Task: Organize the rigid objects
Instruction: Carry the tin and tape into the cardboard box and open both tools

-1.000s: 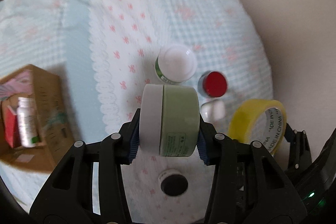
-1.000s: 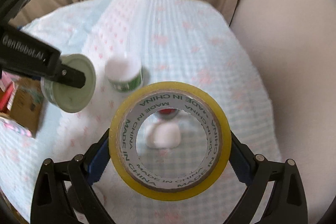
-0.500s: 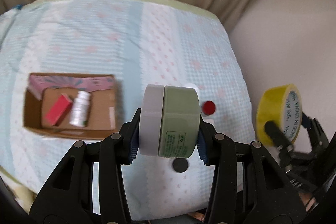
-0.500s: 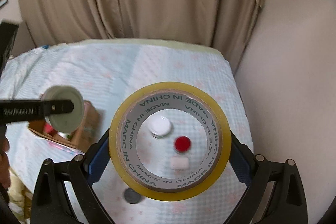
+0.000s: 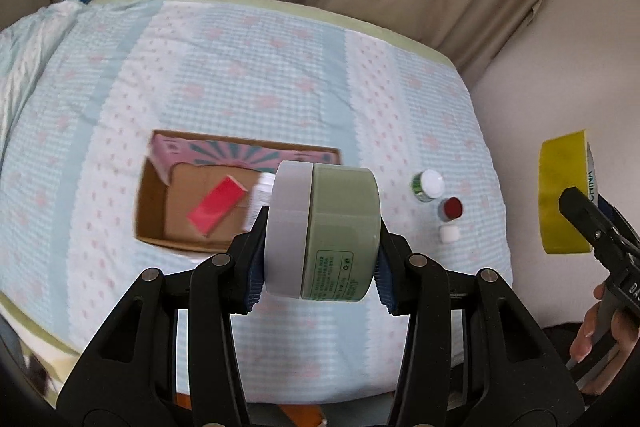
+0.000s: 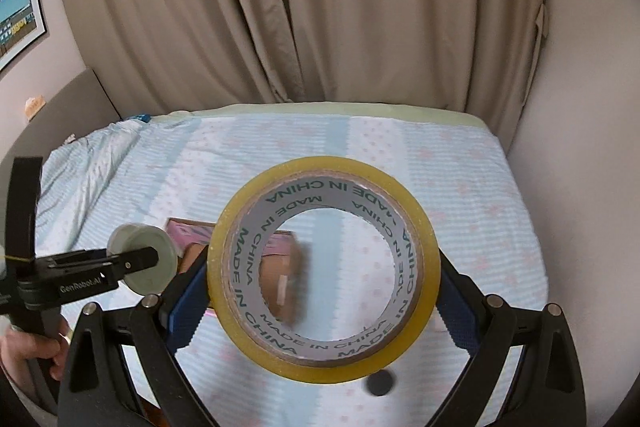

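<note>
Left wrist view: the left gripper has its jaws clamped on a green jar with a white lid, held sideways, the lid toward the left and the printed label facing the camera. The jar hangs above a bed covered with a pale blue and white quilt dotted pink. Below and behind the jar an open cardboard box sits on the quilt; inside it lie a red packet, a white bottle partly hidden by the jar, and a pink patterned carton along its far wall. To the right of the box, well apart from it, three small things stand close together on the quilt: a white-capped bottle, a red-capped pot and a small white block. At the right edge the right gripper holds a yellow tape roll edge-on, with a hand on its handle.

Right wrist view: the right gripper has its jaws spread wide and pressed on either side of the tape roll, whose open core faces the camera. Through the core a blurred corner of the box shows. At the left, the left gripper carries the jar end-on above the box. A small dark disc lies on the quilt under the roll. Beige curtains hang behind the bed.
</note>
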A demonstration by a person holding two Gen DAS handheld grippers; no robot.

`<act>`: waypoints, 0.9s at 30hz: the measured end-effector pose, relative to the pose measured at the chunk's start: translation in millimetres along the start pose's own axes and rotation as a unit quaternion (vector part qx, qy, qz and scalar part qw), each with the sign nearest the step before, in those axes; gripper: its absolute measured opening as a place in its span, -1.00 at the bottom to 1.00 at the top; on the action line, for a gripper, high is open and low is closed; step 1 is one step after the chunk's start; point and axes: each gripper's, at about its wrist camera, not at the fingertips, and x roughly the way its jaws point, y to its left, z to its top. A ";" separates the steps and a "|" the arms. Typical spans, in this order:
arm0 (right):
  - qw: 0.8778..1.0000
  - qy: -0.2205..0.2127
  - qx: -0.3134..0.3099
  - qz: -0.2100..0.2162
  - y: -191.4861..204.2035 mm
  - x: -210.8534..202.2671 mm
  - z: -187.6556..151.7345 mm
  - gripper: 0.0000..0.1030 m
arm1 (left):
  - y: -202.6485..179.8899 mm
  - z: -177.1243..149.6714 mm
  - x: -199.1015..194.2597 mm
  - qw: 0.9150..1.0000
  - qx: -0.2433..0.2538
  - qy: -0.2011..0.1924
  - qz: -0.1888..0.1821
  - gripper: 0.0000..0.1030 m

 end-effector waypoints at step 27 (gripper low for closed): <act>0.960 0.167 0.224 -0.001 122.8 193.8 -37.2 0.89 | 166.5 51.9 134.2 0.986 0.107 0.125 0.016 -0.20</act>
